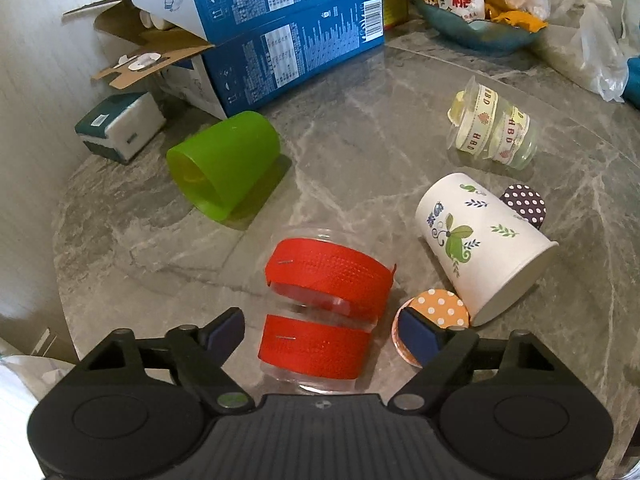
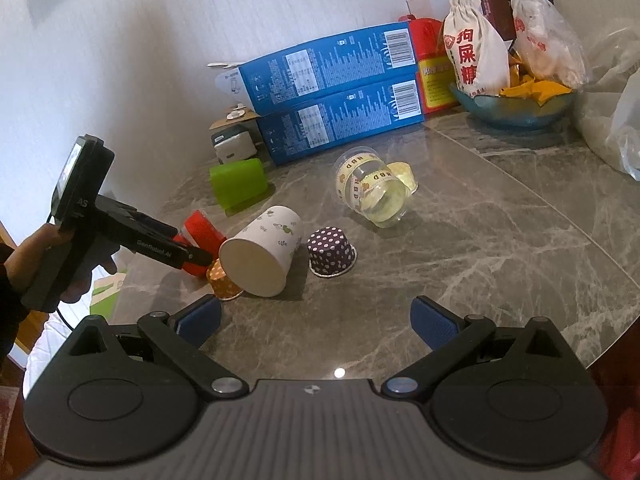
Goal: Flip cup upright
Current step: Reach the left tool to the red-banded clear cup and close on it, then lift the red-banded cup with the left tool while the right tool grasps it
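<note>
A clear plastic cup with two red bands [image 1: 320,308] lies on its side on the grey marble table [image 1: 360,128]. My left gripper [image 1: 324,336] is open with its blue pads on either side of this cup, not touching it. The cup also shows in the right wrist view [image 2: 200,236], partly hidden behind the left gripper [image 2: 196,258]. My right gripper [image 2: 316,322] is open and empty above bare table near the front edge.
A green cup [image 1: 224,164], a white paper cup with leaf prints [image 1: 484,240] and a clear cup with HBD ribbon [image 1: 492,128] lie on their sides. Orange [image 1: 436,312] and purple [image 2: 331,252] dotted cupcake liners sit nearby. Blue boxes [image 1: 288,40] and a snack bowl [image 2: 516,108] stand behind.
</note>
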`<state>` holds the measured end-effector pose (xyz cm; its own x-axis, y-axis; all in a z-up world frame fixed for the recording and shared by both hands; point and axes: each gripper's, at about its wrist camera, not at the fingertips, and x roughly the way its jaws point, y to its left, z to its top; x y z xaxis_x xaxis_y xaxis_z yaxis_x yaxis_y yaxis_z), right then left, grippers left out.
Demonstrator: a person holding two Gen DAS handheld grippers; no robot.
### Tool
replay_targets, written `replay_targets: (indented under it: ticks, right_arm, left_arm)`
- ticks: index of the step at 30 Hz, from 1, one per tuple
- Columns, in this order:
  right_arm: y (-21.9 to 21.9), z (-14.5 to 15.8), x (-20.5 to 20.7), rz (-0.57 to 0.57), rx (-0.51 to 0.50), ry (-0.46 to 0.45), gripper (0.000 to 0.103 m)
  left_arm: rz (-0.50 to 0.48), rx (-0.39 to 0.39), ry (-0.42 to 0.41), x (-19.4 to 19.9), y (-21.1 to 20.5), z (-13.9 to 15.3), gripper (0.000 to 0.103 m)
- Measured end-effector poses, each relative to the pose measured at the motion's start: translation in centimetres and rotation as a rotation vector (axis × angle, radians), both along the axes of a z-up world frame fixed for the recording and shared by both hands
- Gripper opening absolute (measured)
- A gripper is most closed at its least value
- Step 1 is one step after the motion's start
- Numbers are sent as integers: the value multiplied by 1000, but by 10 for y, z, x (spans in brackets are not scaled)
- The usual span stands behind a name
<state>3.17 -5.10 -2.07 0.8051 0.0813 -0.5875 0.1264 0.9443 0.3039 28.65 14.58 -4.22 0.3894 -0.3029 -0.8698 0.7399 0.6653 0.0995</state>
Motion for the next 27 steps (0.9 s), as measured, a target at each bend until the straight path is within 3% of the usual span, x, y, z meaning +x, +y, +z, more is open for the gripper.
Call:
replay_targets:
  ticks: [7, 17, 21, 27]
  right_arm:
    - [-2, 0, -4, -3, 14, -5, 102]
    - [4, 1, -6, 13, 29, -6, 102]
    - [5, 1, -9, 29, 66, -14, 102]
    - [3, -9, -6, 42, 216, -12, 102]
  left_arm:
    - [12, -3, 30, 1, 5, -5, 61]
    - [79, -119, 46, -12, 32, 7, 60]
    - [90, -176, 29, -44, 48, 24, 60]
    - [177, -278, 72, -105, 57, 29, 60]
